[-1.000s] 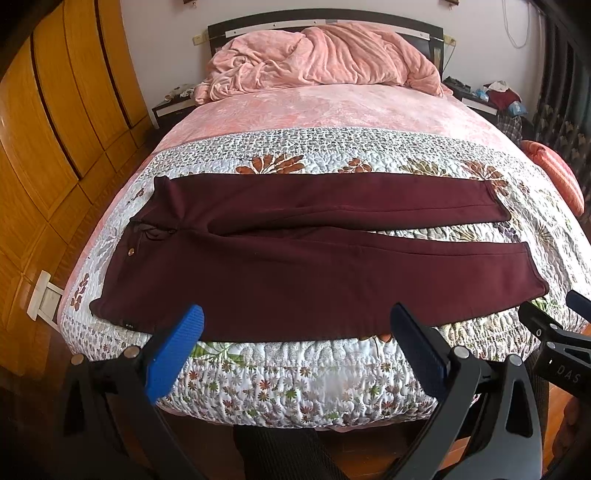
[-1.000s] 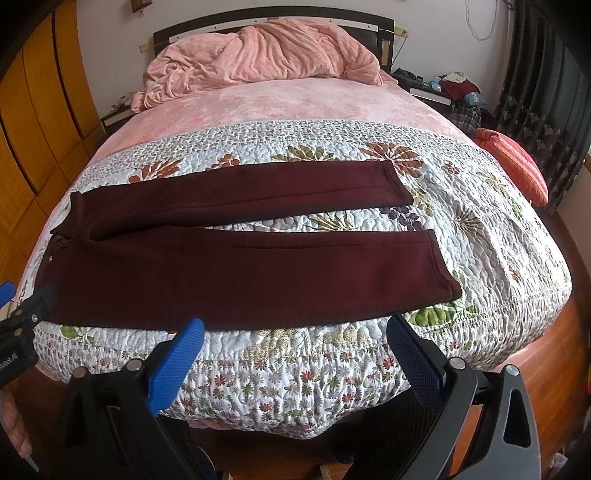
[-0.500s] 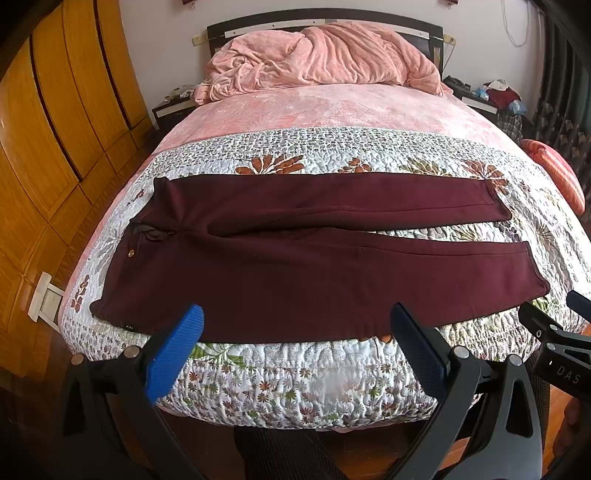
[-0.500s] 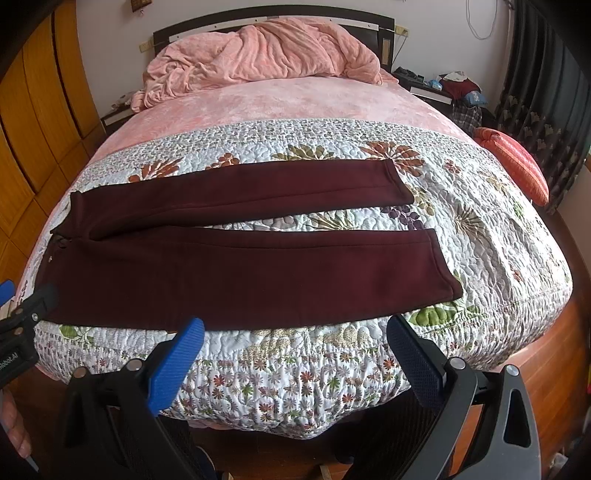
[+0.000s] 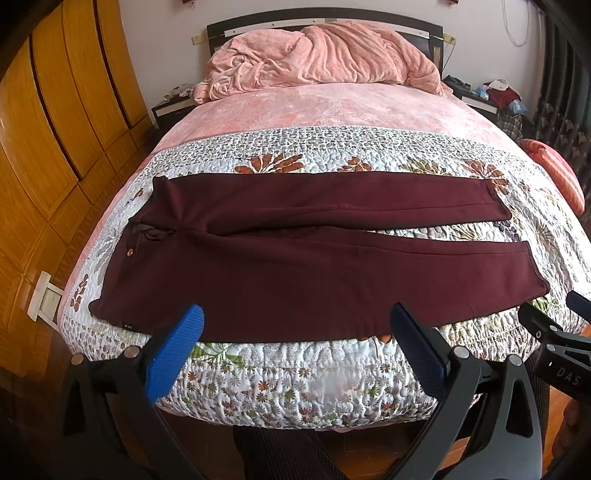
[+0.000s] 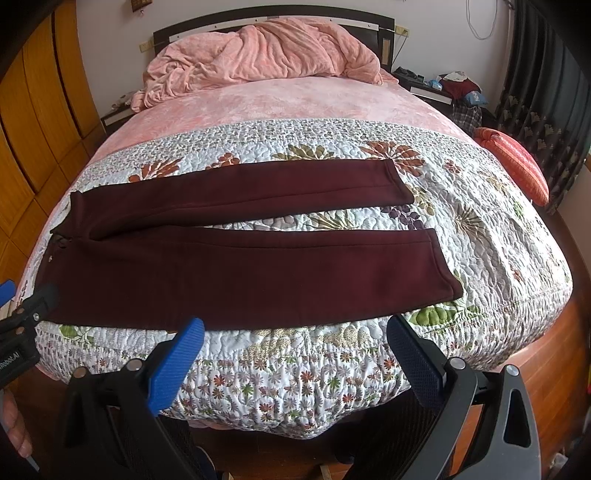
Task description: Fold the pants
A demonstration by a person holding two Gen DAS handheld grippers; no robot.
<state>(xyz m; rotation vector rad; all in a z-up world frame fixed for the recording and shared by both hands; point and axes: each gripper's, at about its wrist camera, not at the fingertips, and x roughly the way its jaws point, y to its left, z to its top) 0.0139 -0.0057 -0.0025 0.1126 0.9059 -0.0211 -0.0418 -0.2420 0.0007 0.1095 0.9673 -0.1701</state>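
Left tool [image 5: 295, 325] and right tool [image 6: 295, 332] are each shown with jaws spread wide and nothing held between them; both hang short of the near edge of the bed [image 5: 295, 380], apart from the cloth. The pants [image 5: 295, 266] are laid flat across the quilt [image 5: 332, 147], unfolded, with the long axis running crosswise to both tools. The waistband [image 5: 122, 266] lies to the left and the two leg hems to the right: the near hem [image 6: 443, 266] close to the bed's front edge, the far hem [image 6: 399, 181] further back. The legs are spread in a narrow V, touching at the crotch and parted toward the hems, with quilt visible between them.

The waist end is judged nearer to the left tool, the hem end nearer to the right tool; each tool's tip is seen at the margin of the other's view. The near leg lies just beyond both tools, its front edge running close along the bed's edge. A lengthwise fold, one leg laid over the other, is judged the likely first step, not yet begun.

Beyond the quilt, a pink sheet [image 5: 332, 107] and a heaped pink blanket [image 5: 325, 59] are seen against the headboard [image 5: 325, 24]. Wooden wardrobes [image 5: 48, 129] stand to the left.
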